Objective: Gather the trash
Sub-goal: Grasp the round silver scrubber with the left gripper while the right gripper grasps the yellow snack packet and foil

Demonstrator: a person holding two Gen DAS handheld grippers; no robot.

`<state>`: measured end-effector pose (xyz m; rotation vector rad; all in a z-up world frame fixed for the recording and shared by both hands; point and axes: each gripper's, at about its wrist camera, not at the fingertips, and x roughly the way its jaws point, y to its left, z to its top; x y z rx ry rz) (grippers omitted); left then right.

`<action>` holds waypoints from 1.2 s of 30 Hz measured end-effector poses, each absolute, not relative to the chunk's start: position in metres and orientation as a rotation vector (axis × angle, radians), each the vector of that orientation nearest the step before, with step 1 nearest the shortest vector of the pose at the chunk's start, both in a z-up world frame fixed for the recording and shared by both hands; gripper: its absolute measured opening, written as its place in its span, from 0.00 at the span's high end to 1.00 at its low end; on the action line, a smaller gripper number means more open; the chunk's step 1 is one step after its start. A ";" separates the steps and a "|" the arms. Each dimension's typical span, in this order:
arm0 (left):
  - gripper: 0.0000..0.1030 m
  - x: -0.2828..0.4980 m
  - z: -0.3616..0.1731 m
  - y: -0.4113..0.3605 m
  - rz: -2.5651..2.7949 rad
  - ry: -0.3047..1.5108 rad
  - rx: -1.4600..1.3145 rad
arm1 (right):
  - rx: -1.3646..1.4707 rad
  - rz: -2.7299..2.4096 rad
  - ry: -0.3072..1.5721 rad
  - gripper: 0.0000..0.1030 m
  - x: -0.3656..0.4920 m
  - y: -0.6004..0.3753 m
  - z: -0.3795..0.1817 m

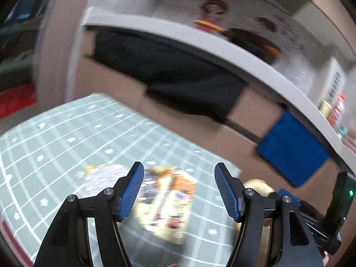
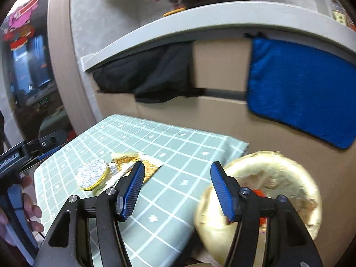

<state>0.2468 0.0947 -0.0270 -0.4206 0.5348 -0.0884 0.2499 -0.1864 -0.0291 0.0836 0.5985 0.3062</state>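
Trash lies on a green checked tablecloth (image 2: 173, 155): a round silvery foil lid (image 2: 92, 174) and a crumpled golden wrapper (image 2: 131, 162). In the left wrist view they blur into a silvery patch (image 1: 104, 175) and a colourful packet (image 1: 164, 207). My left gripper (image 1: 179, 187) hovers open above the packet, nothing between its pads. My right gripper (image 2: 178, 189) is open and empty over the table's right edge. Beside it stands a bin lined with a yellowish bag (image 2: 278, 173), with a red scrap (image 2: 258, 193) inside. A hand (image 2: 29, 204) holds the left gripper (image 2: 55, 144) at the table's left side.
Behind the table rises a cardboard-coloured cabinet front (image 2: 220, 64) under a white shelf edge (image 2: 200, 20). A black cloth (image 2: 151, 75) and a blue towel (image 2: 300, 89) hang from it. Bottles (image 1: 336, 109) stand on the shelf at the right. The view is motion-blurred.
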 end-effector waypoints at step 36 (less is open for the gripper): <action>0.36 0.305 -0.142 0.157 0.028 0.819 -0.526 | -0.105 0.368 0.932 0.39 0.333 -0.098 -0.142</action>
